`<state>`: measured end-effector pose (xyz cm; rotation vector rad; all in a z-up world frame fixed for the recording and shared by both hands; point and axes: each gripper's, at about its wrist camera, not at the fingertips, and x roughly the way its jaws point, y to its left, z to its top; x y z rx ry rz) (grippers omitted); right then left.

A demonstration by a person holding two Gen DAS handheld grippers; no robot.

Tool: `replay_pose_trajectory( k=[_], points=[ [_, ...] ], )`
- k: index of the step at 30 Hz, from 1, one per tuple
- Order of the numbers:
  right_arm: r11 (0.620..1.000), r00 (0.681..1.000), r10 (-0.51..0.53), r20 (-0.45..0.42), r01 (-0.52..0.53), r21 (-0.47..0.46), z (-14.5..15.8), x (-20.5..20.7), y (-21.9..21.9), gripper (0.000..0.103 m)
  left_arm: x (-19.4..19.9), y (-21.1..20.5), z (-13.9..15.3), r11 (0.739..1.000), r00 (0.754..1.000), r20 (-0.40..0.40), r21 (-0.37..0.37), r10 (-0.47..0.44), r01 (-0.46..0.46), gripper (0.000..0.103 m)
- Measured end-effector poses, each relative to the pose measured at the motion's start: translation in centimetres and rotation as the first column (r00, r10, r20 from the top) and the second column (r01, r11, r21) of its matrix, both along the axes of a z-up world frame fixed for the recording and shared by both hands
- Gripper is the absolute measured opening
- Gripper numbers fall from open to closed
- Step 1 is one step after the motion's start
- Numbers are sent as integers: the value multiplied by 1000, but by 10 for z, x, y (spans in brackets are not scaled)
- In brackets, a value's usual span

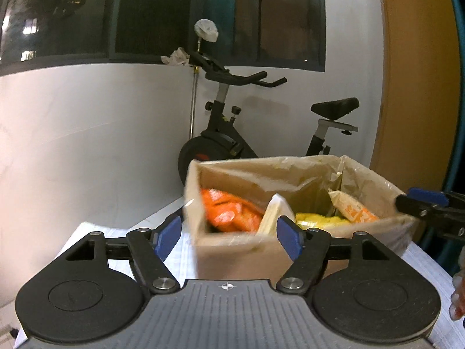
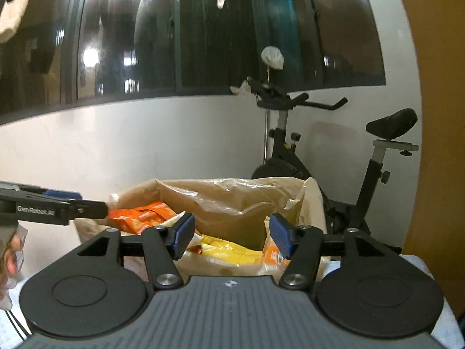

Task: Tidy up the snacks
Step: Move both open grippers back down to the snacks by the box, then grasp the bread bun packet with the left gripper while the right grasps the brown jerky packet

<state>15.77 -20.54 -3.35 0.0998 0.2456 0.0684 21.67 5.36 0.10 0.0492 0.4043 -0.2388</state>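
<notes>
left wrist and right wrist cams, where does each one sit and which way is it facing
Left wrist: rides the left gripper, jaws open and empty, facing the lined brown cardboard box; the right gripper shows at the right edge.
Right wrist: rides the right gripper, jaws open and empty, looking into the box; the left gripper enters from the left.
Shared: box, orange snack packets, black exercise bike.

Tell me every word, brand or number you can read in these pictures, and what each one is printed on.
"GenRobot.AI": white lettering on the side of the left tool, seen from the right wrist view.
Orange snack packets in the cardboard box: printing too blurred to read.
Cream-and-orange packet: printing too blurred to read.
Yellow packets: no legible text.
Nothing else bears readable text.
</notes>
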Motion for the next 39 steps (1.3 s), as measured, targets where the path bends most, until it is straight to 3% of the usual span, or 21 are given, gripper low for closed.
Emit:
replay_pose_trajectory(
  k=[5, 12, 19, 26, 32, 34, 35, 39],
  points=[
    [999, 998, -43, 46, 41, 27, -9, -32, -9, 61, -17, 30, -24, 998, 999, -34, -59, -6, 4, 75],
    [994, 996, -91, 14, 90, 55, -32, -53, -20, 61, -8, 37, -72, 998, 988, -157, -55, 7, -16, 75],
    [988, 984, -124, -128, 134, 75, -79, -51, -29, 61, 6, 22, -117, 1000, 967, -253, -26, -22, 16, 75],
    [976, 928, -130, -350, 181, 118, -131, -39, -32, 61, 9, 11, -142, 1000, 955, -298, 12, -18, 22, 75],
    [974, 875, -167, -454, 217, 60, -151, -29, -14, 62, 5, 18, -144, 1000, 951, -308, 23, 3, 5, 75],
    [971, 852, -206, -480, 238, 6, -154, -22, -4, 73, 5, 16, -146, 1000, 950, -313, 28, 17, -8, 75],
    [969, 840, -222, -494, 248, -14, -157, -17, -1, 73, 4, 17, -147, 1000, 949, -314, 26, 22, -15, 75],
    [965, 834, -261, -487, 236, -113, -164, -18, 19, 77, -1, 14, -145, 1000, 949, -313, 21, 26, -20, 75]
  ],
)
